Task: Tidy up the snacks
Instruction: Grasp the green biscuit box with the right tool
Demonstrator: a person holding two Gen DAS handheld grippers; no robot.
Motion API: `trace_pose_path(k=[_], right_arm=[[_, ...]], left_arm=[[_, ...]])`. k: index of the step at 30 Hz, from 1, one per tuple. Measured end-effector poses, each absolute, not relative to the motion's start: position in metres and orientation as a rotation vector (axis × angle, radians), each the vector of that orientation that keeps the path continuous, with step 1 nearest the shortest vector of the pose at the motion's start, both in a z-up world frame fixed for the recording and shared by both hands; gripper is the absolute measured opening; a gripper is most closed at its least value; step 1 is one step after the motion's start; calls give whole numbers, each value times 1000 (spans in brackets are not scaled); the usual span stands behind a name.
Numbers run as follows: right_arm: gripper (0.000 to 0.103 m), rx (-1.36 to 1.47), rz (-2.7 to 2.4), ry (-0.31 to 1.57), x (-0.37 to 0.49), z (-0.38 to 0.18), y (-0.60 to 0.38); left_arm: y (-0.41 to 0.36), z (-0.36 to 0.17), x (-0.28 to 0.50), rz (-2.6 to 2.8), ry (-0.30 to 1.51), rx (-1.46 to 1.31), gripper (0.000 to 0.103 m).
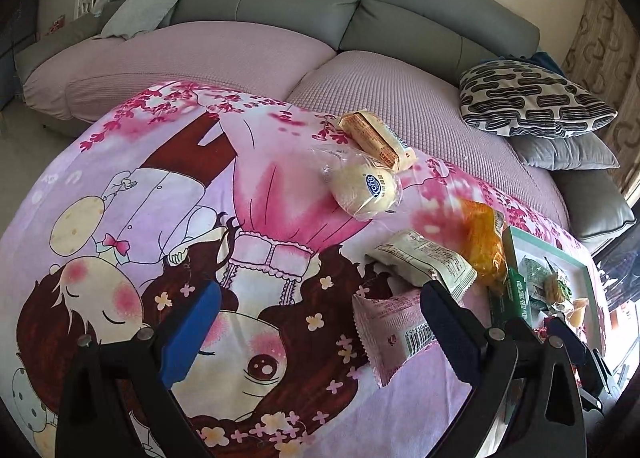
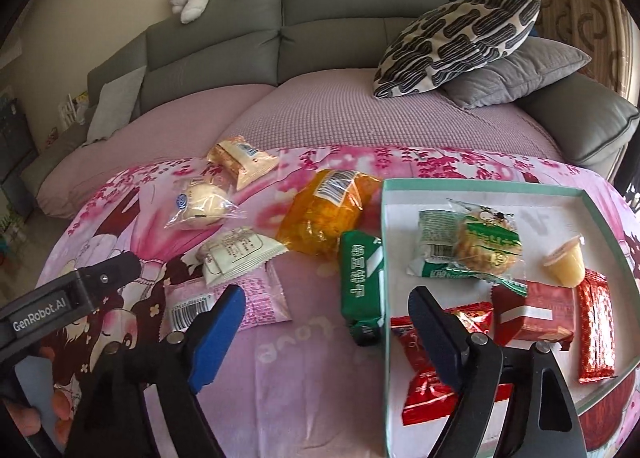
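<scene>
So the snacks are half sorted: the tray (image 2: 480,188) with the mint-green rim sits on the right of the cartoon blanket (image 2: 312,378) and already holds a green-wrapped cake (image 2: 486,248), a jelly cup (image 2: 566,262) and several red packets (image 2: 532,312), while six things are loose on the blanket to its left. Closest is the green packet (image 2: 362,284), lying right against the tray's left wall, then the orange bag (image 2: 328,214), a white packet (image 2: 236,254) partly on top of a pink packet (image 2: 224,302), a round bun in clear wrap (image 2: 202,206) and a beige packet (image 2: 242,162) furthest back near the sofa (image 2: 224,54). Right tool (image 2: 328,338) is wide open with nothing in it, hovering just short of the green packet, so I'd guess that one goes next. Left tool (image 1: 316,334) is also open and empty, with the pink packet (image 1: 394,334) partly between its fingers. If it were me I'd come down on the green packet across its narrow width, not the ends, squeeze gently since it's probably crumbly inside, and lift it clear over the rim instead of dragging it, because that wall would catch it. Drop it in the bare patch at the back of the tray. Readable stuff: the left tool's body in the right view says "GenRobot.AI", the bun has a blue round logo that looks like "Kong" but I wouldn't swear to it, the blanket has "Love" printed upside down, and the green packet has Chinese characters I can't make out. Barcodes on the orange and pink ones.
</scene>
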State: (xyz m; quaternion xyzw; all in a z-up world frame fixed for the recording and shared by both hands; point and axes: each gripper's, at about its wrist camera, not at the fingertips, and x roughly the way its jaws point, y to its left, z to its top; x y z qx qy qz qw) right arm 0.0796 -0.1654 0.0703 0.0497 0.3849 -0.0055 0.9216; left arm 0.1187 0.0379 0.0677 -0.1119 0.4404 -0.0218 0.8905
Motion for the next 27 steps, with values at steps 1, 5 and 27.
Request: trace_pose_path(k=[1, 5, 27], right_arm=[[86, 96, -1, 795, 81, 69, -161], [82, 95, 1, 809, 83, 65, -155], [33, 114, -76, 832, 95, 54, -187]], left_arm=[[38, 66, 119, -45, 918, -230, 100], [36, 56, 124, -52, 955, -239, 100], [-13, 42, 143, -216, 1006, -240, 90]])
